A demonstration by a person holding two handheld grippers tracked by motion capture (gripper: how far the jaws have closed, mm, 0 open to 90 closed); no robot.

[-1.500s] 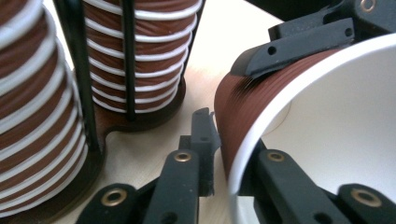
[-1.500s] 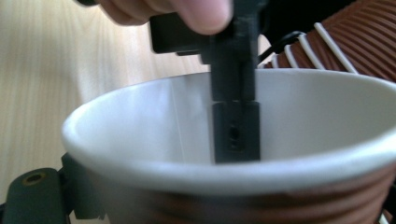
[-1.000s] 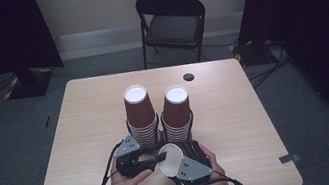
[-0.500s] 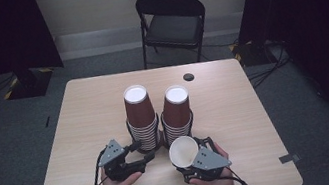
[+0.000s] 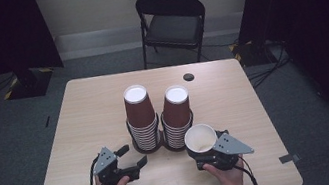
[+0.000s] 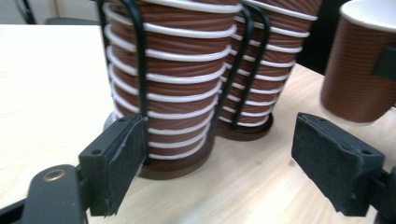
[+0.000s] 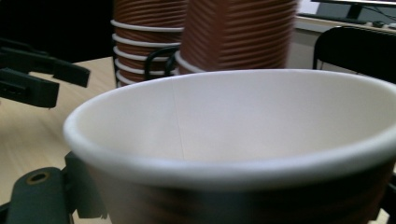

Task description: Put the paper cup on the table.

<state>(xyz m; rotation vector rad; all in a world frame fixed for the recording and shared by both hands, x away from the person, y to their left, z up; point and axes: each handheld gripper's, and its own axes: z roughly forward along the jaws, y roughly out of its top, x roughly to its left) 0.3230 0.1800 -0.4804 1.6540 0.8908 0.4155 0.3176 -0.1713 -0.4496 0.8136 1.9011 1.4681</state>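
Left gripper [image 5: 130, 158]: empty, jaws spread wide, resting low on the table [image 5: 90, 115] just left of the cup rack and pointed at the rack's base. Cup rack [image 6: 137, 88]: the landmark, a black wire holder at the table's middle. Left stack [image 5: 141, 119] and right stack [image 5: 177, 118]: brown ribbed cups nested upside down in the rack, both tall. Single cup [image 5: 201, 139]: upright, mouth open and empty, just right of and in front of the rack, pinched by the right gripper [image 7: 224, 205] around its lower wall. Progress, as judged: one cup separated and in hand; placing it remains, and the stacks look barely reduced.
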